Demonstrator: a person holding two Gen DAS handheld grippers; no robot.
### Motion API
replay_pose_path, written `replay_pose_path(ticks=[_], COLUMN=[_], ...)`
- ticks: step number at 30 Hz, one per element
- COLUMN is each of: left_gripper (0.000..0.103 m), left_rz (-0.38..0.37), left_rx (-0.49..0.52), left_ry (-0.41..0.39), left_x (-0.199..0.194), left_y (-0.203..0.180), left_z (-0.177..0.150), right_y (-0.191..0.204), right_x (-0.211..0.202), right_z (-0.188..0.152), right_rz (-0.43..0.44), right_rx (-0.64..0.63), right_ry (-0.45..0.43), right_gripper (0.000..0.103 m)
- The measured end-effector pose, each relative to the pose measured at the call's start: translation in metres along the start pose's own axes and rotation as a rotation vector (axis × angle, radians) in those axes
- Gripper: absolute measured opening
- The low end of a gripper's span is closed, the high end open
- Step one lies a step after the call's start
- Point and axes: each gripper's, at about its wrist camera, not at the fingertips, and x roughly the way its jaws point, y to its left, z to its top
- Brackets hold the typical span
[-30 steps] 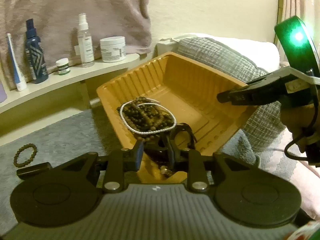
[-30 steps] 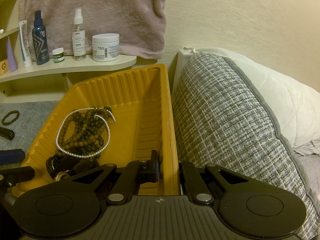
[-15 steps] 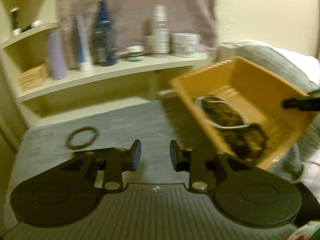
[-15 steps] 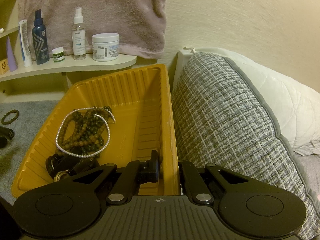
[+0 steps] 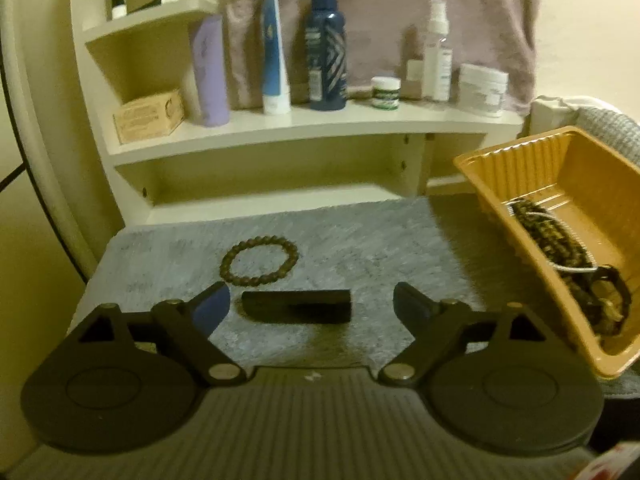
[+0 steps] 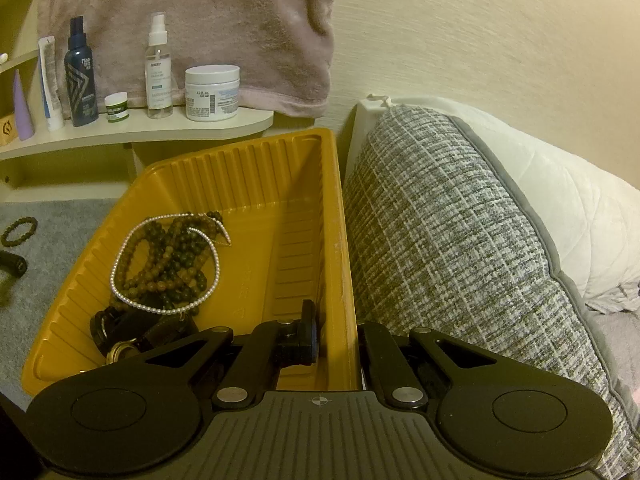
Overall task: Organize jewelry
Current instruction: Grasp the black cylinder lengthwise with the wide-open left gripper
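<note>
Left gripper [image 5: 312, 306] agape above black bar [image 5: 297, 307]

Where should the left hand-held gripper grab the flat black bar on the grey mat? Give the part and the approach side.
Grip the black bar across its narrow width, near the middle, coming down from above. It lies flat and crosswise on the grey mat, so its long sides face toward and away from the left hand-held gripper, whose jaws have just opened wide. Rolling the wrist would probably help. The bead bracelet lies just beyond it.
</note>
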Motion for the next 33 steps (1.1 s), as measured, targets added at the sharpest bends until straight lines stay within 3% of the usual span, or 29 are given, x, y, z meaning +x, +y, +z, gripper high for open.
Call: replay_pose_path(ticks=[7,19,33], left_gripper=[0.093,0.092,0.074], left_rz=[0.023,0.032,0.019], left_rx=[-0.016,-0.024,-0.014], left_ry=[0.046,0.033,0.046], left_x=[0.020,0.040,0.048], left_y=[0.004,0.001,0.006], left_z=[-0.005,-0.007,-0.007], right_y=[0.000,-0.001,-0.001], right_x=[0.000,0.002,0.002], right_z=[0.000,-0.001,-0.001], right_rz=[0.000,-0.001,-0.001], right_rx=[0.001,-0.001,-0.001], right_ry=[0.000,0.003,0.003], right_gripper=[0.004,0.004,0.004])
